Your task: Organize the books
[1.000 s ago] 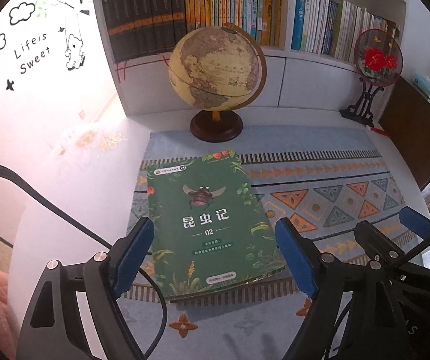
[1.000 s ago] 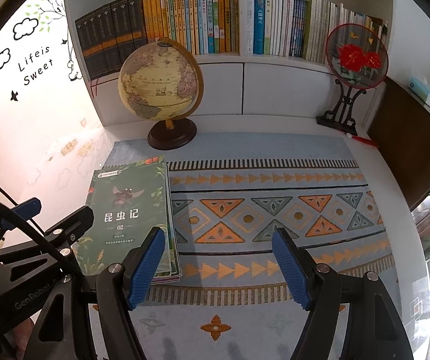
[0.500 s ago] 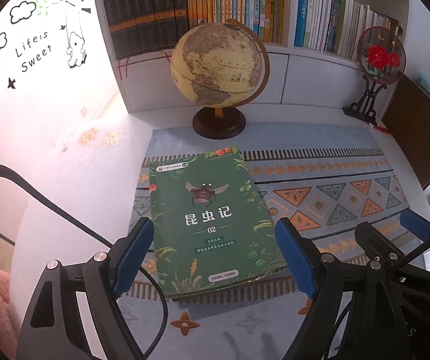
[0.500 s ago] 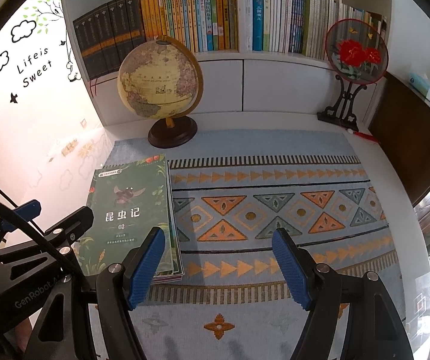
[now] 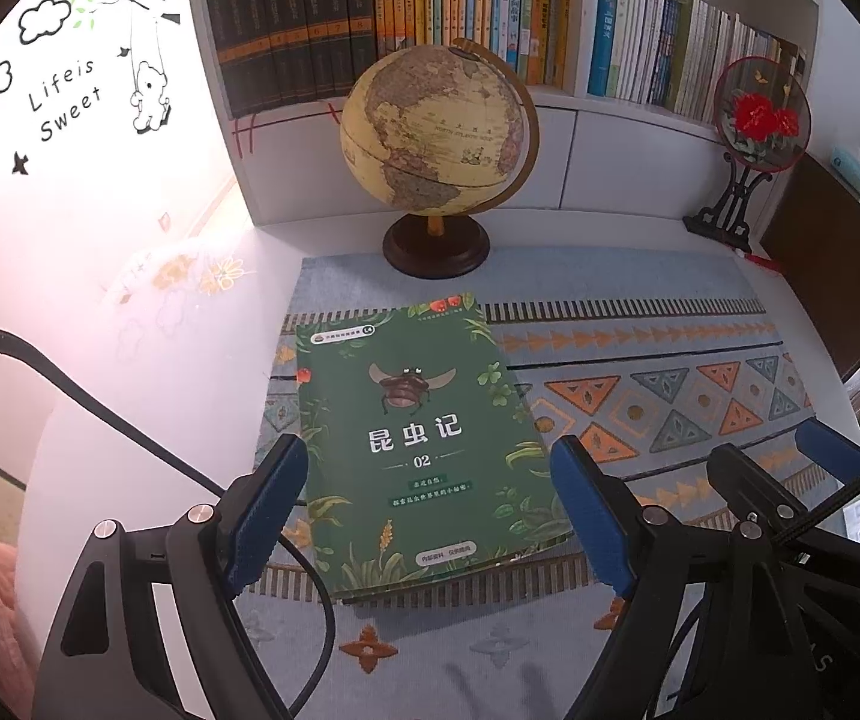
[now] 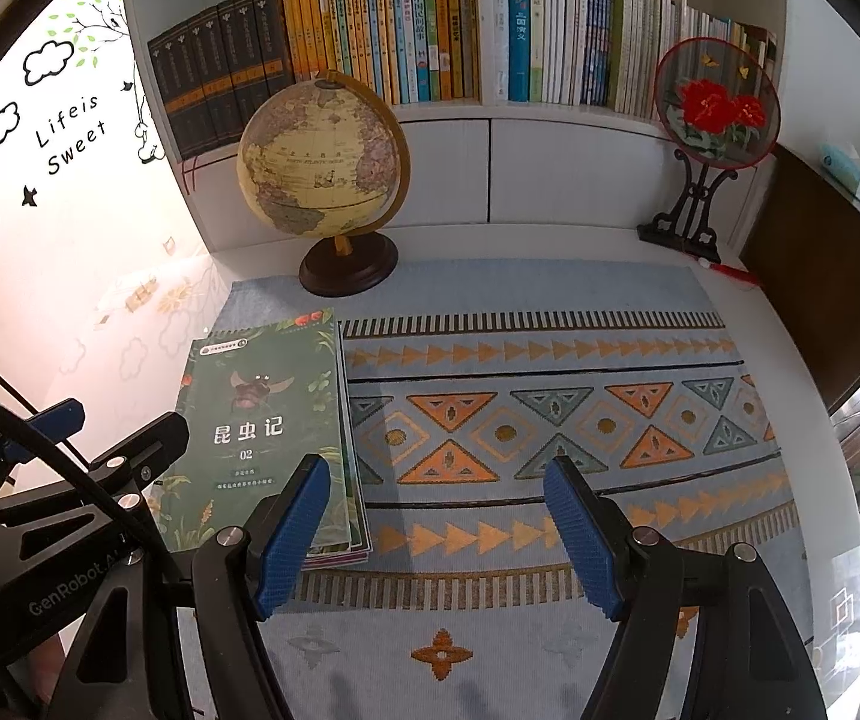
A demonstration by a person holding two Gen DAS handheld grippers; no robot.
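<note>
A green book with a beetle on its cover [image 5: 423, 444] lies flat on top of a thin stack on the patterned mat [image 5: 658, 360]. My left gripper [image 5: 430, 510] hovers over the book's near half, open, its blue pads [image 5: 264, 513] wide apart and touching nothing. In the right wrist view the same book stack [image 6: 261, 420] sits at the left. My right gripper [image 6: 439, 534] is open above bare mat [image 6: 550, 414] just right of the stack, its left pad [image 6: 291, 534] over the stack's near right corner. Each gripper shows at the edge of the other's view.
A globe on a dark round base [image 5: 439, 138] stands behind the book. A round red-flower fan on a black stand [image 6: 715, 120] is at the back right. Shelves of upright books [image 6: 405, 36] line the back wall. A dark wooden cabinet [image 6: 820, 282] is at the right.
</note>
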